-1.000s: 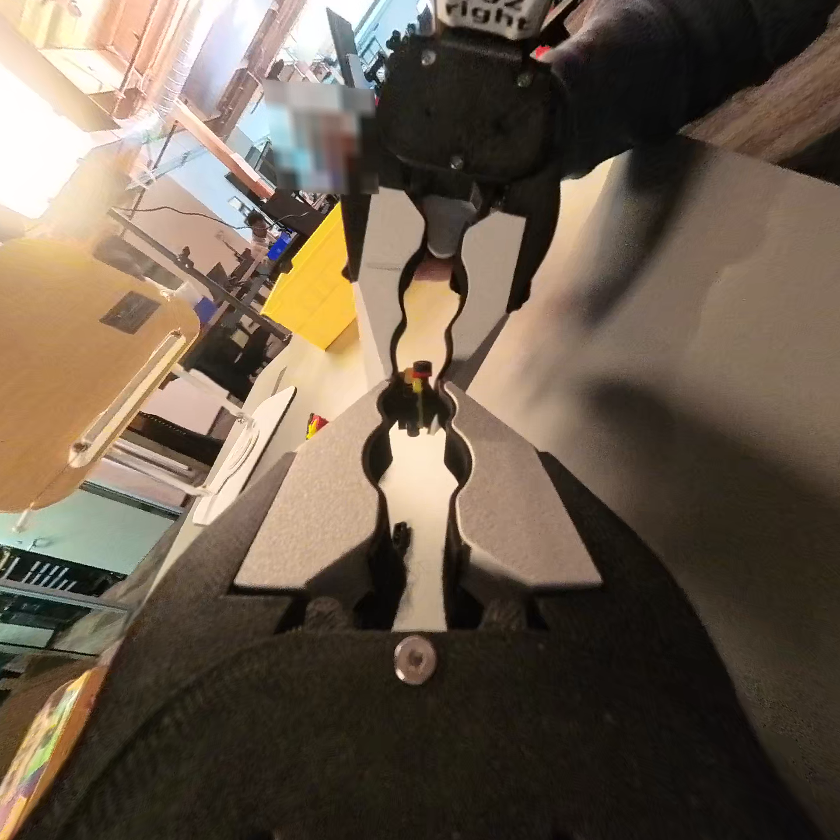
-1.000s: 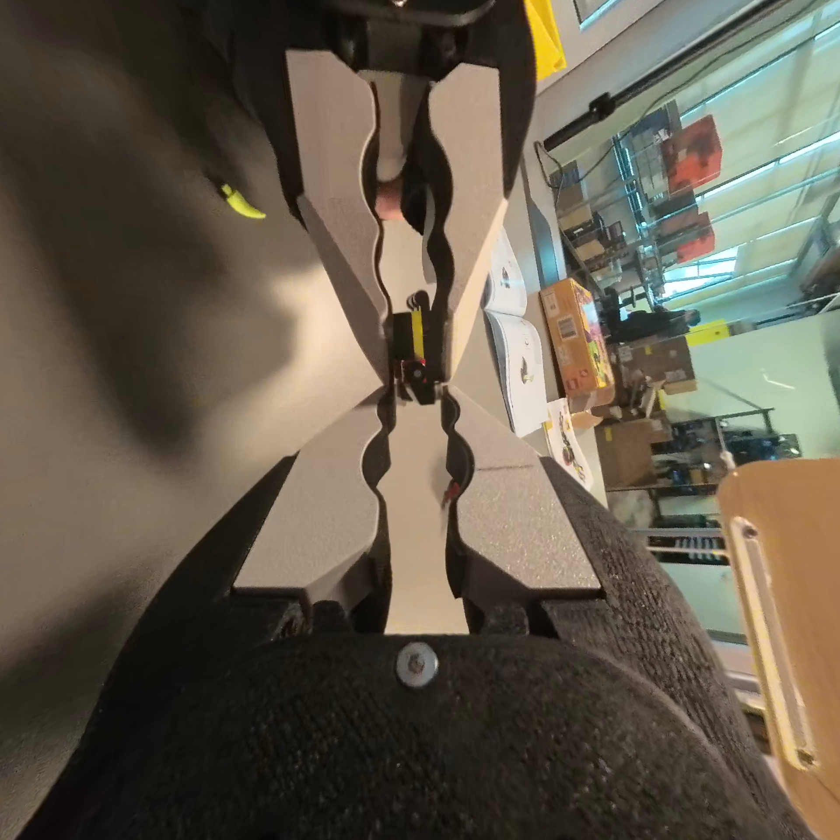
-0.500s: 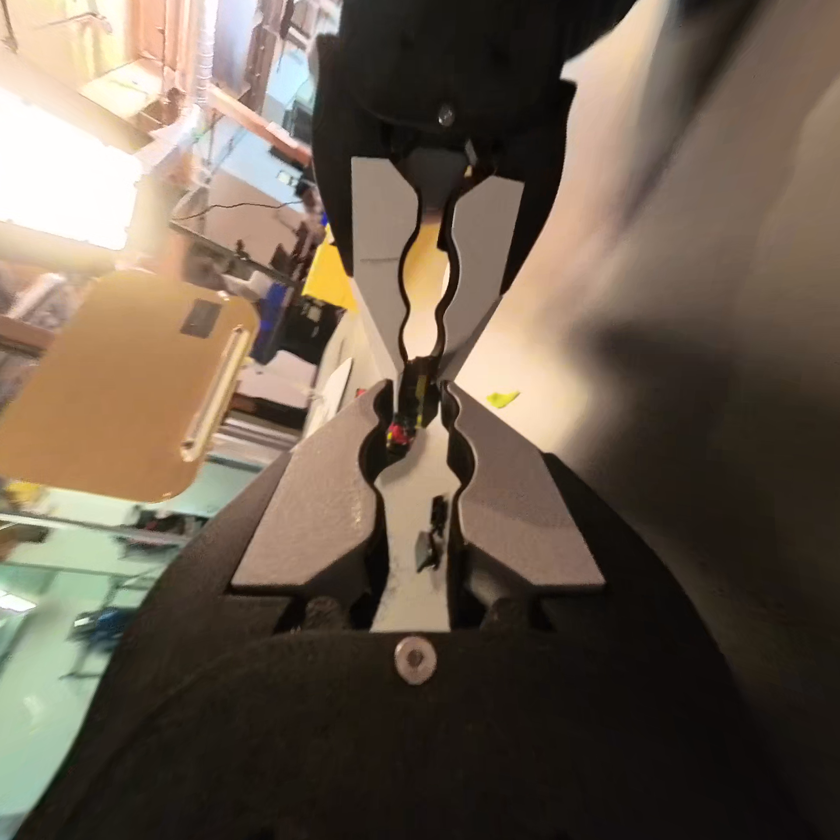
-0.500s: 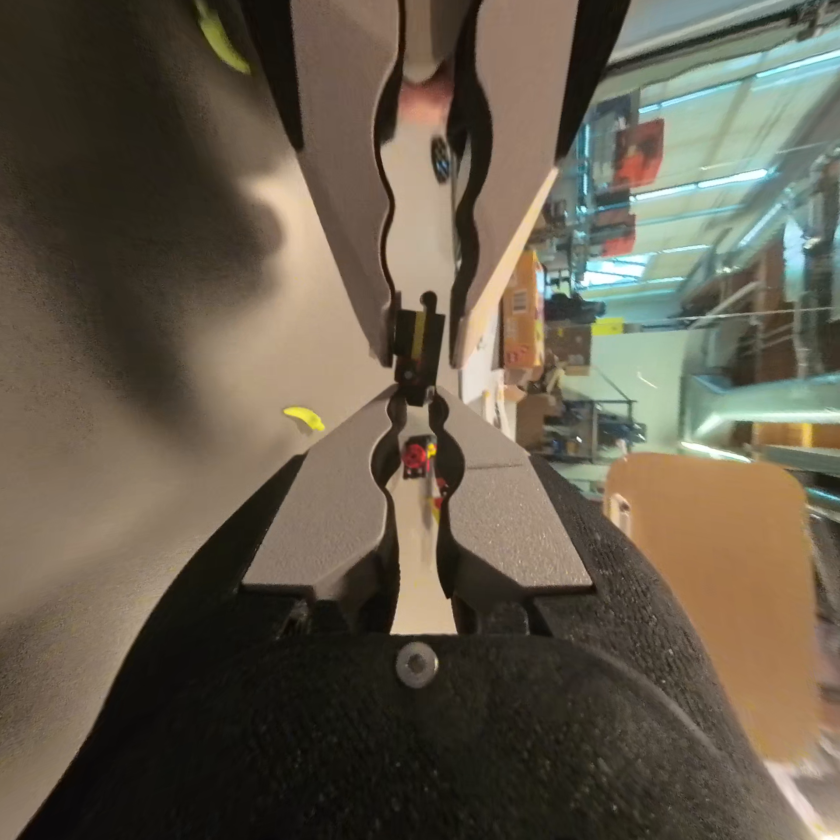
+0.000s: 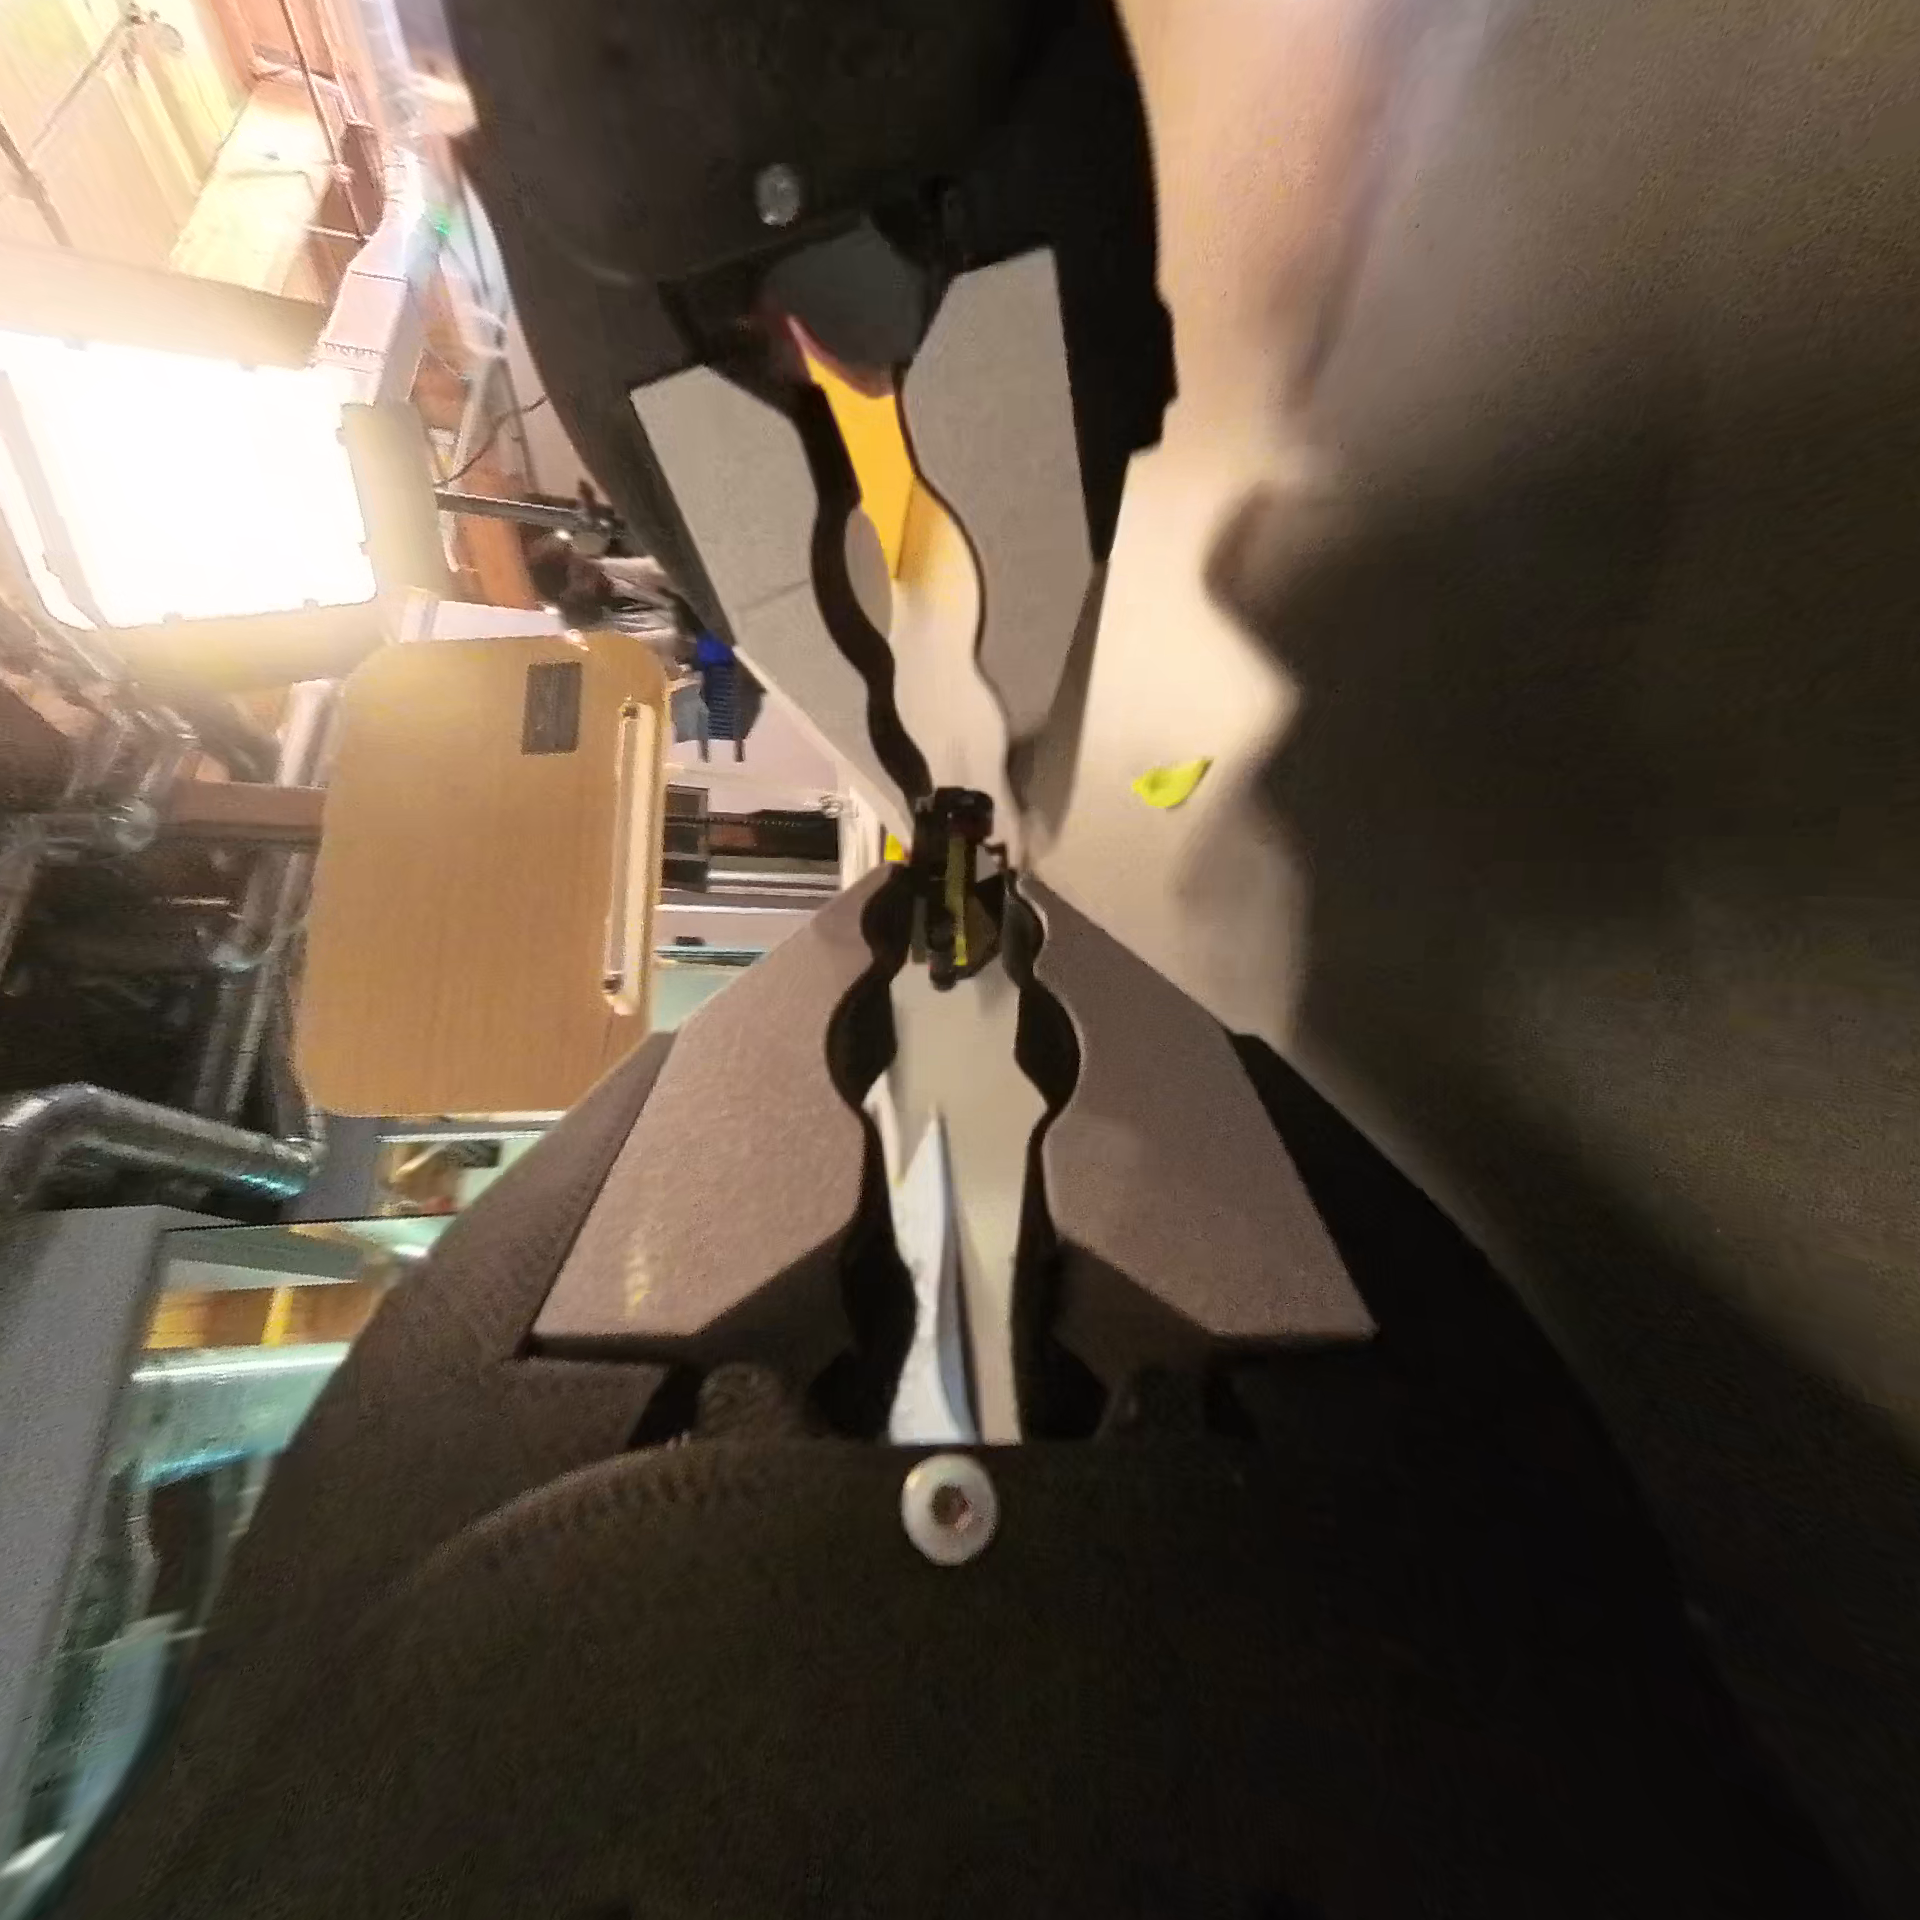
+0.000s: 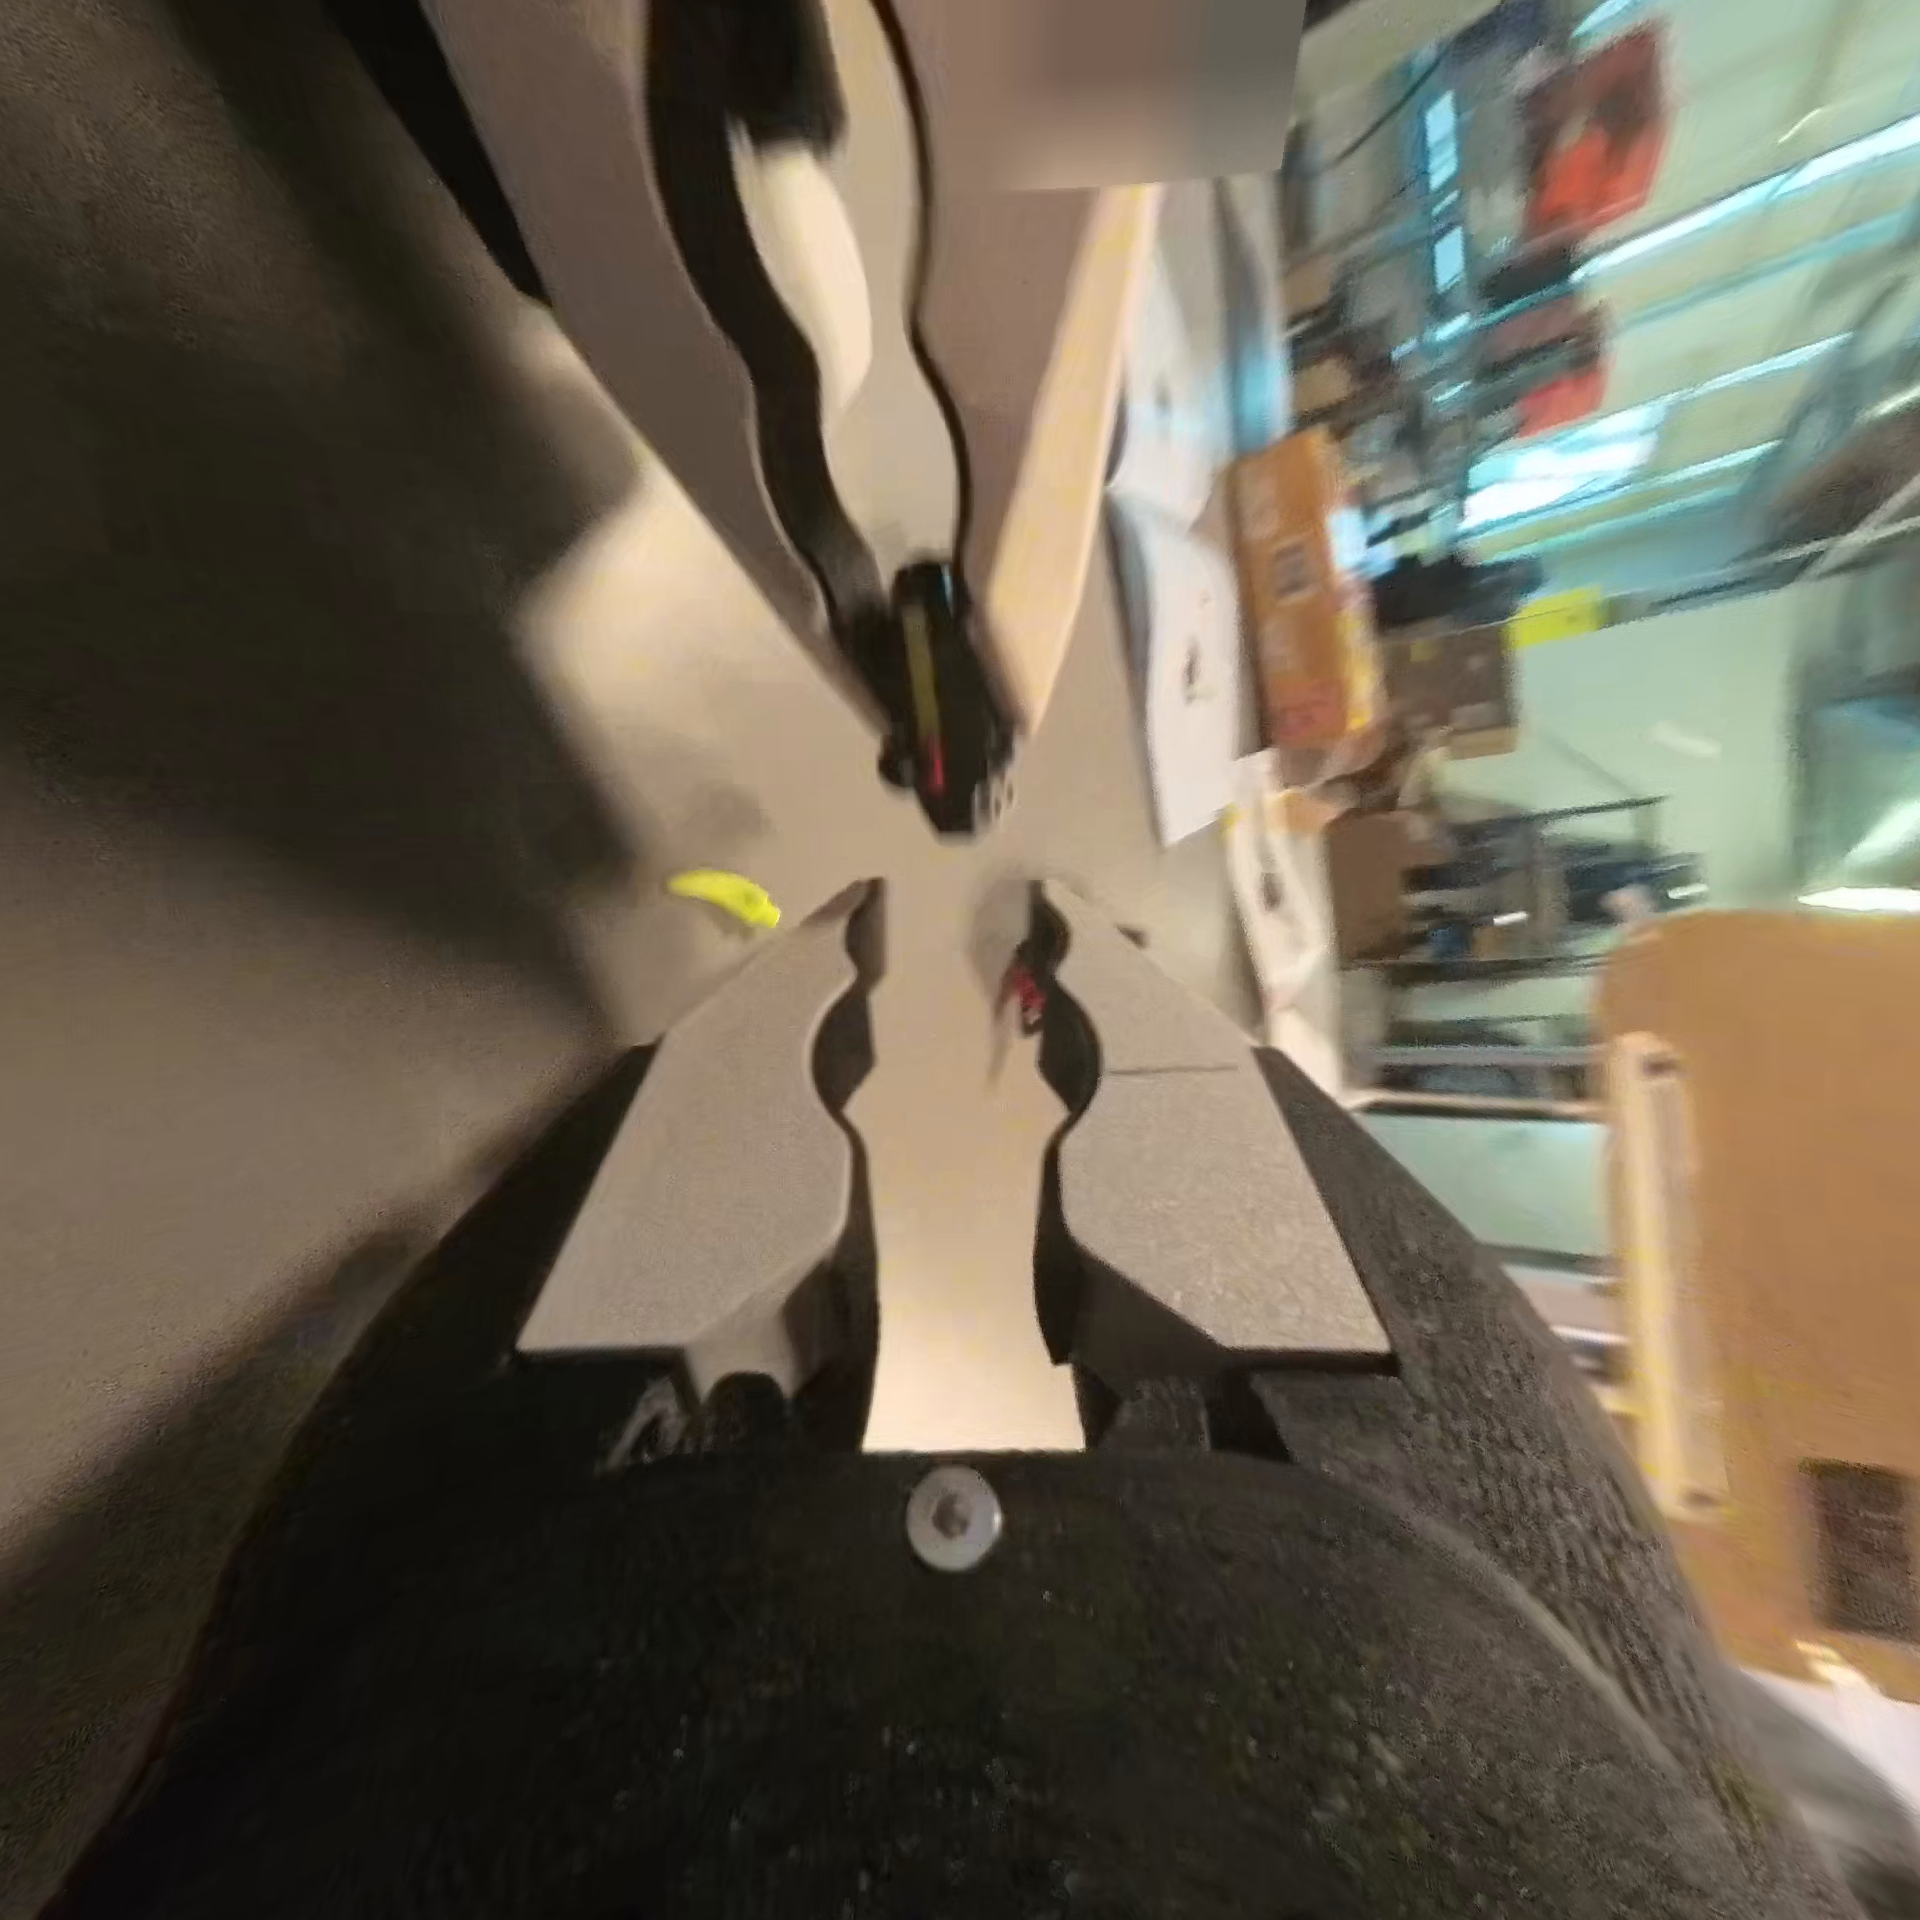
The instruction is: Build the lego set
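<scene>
Left wrist view: left gripper (image 5: pixel 948 906) in the foreground, jaws closed on the lego assembly (image 5: pixel 952 857), a small black build with a yellow stripe, pinched at the very tips and held above the worktop (image 5: pixel 1143 644). Just past it, right gripper (image 5: pixel 966 787) points back at the camera tip to tip. Its jaws are a little apart, and the top end of the assembly sits at their tips. Whether they touch it is hard to tell from here.

Right wrist view: right gripper (image 6: pixel 951 896) in the foreground, jaws open with a clear gap and nothing clamped. There is a small red and grey blur against the inner face of one finger, too smeared to identify. Beyond the tips and apart from them, left gripper (image 6: pixel 940 758) grips the lego assembly (image 6: pixel 928 696), with black, a yellow stripe and a red spot at its near end. The frame is motion-blurred.

A loose yellow-green piece (image 6: pixel 727 896) lies alone on the worktop (image 6: pixel 675 727) beside the tips, and also shows in the left view (image 5: pixel 1174 779). Farther along the worktop are white booklets (image 6: pixel 1184 644) and an orange box (image 6: pixel 1299 603). Off the edge is a wooden chair back (image 5: pixel 468 873), and a yellow bin (image 5: pixel 868 457) shows through the right gripper's gap.
</scene>
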Available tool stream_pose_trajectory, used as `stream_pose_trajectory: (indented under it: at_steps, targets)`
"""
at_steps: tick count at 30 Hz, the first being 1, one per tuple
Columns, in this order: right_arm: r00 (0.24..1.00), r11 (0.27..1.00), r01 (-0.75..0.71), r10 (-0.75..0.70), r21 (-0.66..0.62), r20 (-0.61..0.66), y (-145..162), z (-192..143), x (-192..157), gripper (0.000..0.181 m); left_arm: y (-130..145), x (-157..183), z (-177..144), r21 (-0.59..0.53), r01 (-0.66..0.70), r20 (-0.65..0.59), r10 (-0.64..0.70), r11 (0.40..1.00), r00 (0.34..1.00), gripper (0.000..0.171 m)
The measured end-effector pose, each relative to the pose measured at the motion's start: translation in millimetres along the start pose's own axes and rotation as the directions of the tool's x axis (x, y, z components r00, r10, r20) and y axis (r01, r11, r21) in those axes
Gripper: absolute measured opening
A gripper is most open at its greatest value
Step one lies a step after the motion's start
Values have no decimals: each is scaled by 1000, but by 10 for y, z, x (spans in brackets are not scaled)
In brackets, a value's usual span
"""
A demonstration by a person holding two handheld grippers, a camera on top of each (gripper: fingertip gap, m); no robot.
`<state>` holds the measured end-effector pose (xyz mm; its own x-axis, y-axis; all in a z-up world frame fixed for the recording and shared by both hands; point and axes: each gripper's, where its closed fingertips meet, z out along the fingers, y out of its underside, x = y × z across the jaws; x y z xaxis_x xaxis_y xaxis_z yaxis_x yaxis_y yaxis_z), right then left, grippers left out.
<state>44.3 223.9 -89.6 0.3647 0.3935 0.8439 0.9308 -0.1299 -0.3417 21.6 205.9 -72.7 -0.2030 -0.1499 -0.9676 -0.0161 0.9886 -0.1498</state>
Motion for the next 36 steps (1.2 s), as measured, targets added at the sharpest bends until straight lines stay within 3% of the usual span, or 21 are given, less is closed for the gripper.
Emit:
stream_pose_trajectory:
  at_steps: [2,6,9,16,20,22,27,36]
  targets:
    - [983,993,-115,114,-2,141,124,-38,-99,34,42,0,-47,-7,-52,15,53,999,999,16]
    - [911,966,-253,219,54,350,66,-189,-269,27,131,98,-83,-14,-81,-11,80,997,997,16]
    - [855,964,-255,192,68,482,-37,-272,-410,23,161,151,-96,-8,-107,-19,107,994,994,16]
    - [688,961,-273,162,46,708,-139,-235,-389,22,193,207,-66,-15,-120,-32,119,993,992,16]
    - [538,959,-279,201,-53,818,-104,-160,-427,21,151,215,-53,-18,-105,-40,104,994,994,16]
    - [501,961,-266,209,-80,840,-78,-135,-434,19,135,208,-29,-17,-102,-42,101,995,994,16]
    - [525,980,-189,160,-69,836,-50,-121,-444,17,93,206,7,-13,-88,-47,88,996,995,16]
    - [557,978,-157,204,-139,805,-4,-191,-461,12,65,222,41,-7,-65,-57,64,998,996,16]
